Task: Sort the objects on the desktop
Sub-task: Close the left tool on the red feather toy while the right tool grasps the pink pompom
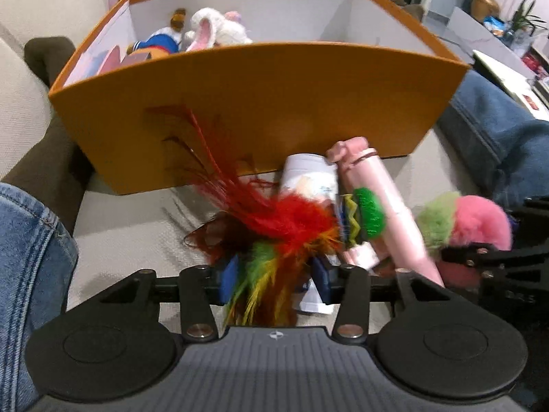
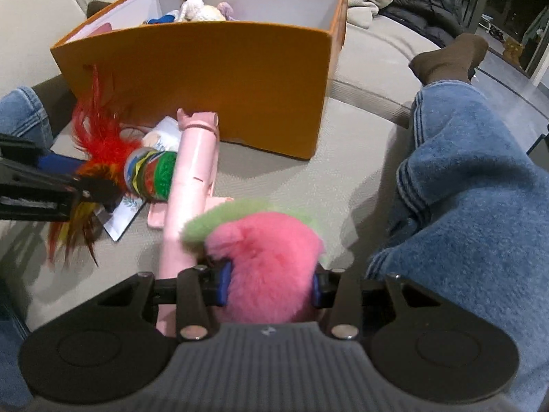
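My left gripper [image 1: 274, 274] is shut on a red, green and yellow feather toy [image 1: 295, 226], held just above the sofa in front of the orange box [image 1: 260, 103]. My right gripper [image 2: 271, 288] is shut on a pink and green plush ball [image 2: 260, 257]; the ball also shows in the left wrist view [image 1: 470, 223]. A long pink tube toy [image 2: 192, 178] and a white packet [image 1: 308, 175] lie on the cushion between them. The left gripper [image 2: 51, 185] with the feather toy [image 2: 103, 151] shows at the left of the right wrist view.
The orange box [image 2: 206, 79] holds several plush toys [image 1: 212, 31] at its far left corner. A person's jeans-clad legs lie on both sides, one [image 2: 463, 178] on the right and one [image 1: 31, 250] on the left. Beige sofa cushion [image 2: 343, 178] lies around the box.
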### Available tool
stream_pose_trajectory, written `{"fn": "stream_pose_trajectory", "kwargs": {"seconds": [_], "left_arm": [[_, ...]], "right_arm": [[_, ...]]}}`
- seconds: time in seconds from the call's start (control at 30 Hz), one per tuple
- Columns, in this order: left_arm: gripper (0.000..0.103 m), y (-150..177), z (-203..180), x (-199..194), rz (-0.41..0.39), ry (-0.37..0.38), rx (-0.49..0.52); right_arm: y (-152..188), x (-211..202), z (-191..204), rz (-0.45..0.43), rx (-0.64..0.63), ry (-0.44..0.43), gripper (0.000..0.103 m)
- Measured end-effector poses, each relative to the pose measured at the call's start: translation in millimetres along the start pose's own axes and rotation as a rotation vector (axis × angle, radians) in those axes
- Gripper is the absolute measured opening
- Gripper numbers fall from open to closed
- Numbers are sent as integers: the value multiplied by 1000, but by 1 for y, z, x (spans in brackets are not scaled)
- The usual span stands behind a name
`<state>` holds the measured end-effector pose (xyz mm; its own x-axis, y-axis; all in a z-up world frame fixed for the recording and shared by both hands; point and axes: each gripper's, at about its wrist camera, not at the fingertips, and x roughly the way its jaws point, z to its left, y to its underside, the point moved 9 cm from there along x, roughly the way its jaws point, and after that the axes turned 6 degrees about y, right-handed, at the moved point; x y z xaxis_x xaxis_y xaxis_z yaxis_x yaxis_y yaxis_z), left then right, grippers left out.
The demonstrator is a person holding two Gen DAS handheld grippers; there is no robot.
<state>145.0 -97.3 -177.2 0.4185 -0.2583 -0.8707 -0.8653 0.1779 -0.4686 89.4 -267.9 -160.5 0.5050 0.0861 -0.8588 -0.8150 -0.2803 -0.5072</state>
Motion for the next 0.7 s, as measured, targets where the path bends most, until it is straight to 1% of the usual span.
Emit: {"fn": "stream_pose_trajectory", "kwargs": {"seconds": [0.07,0.1,0.13,0.2,0.23,0.27,0.3,0.37,0.43,0.57,0.7], "left_arm": [[34,-1,3,2,-14,43,-42],[27,-2,4,1,-17,59,-59],[23,-2,5,0,-25,68,-70],[9,-4,8,-3,-43,64,-85],[7,-4,9,-5,-50,66,-94],[5,-4,11,-8,-60,77,-107],[4,-4,11,-11,-67,89,-119],[3,-5,11,-19,-87,99,-129],[1,-8,9,-29,-116,97,-124],[1,-11,5,-50,-170,119,-134],[1,-27,6,-66,-217,108,-135]], "right_arm": [[-2,1,1,-7,-1,-12,48],[-3,3,1,-7,-4,-13,48],[-5,4,2,-7,-9,-11,49],[-7,6,3,-12,-14,-8,50],[-8,7,2,-15,-11,-6,51],[-9,7,2,-22,-6,-4,49],[-9,7,1,-29,0,0,45],[-9,4,-2,-34,24,-13,43],[-9,-2,-5,-41,49,-23,43],[-14,-19,-12,-89,68,1,43],[-19,-39,-16,-135,88,-13,42]]}}
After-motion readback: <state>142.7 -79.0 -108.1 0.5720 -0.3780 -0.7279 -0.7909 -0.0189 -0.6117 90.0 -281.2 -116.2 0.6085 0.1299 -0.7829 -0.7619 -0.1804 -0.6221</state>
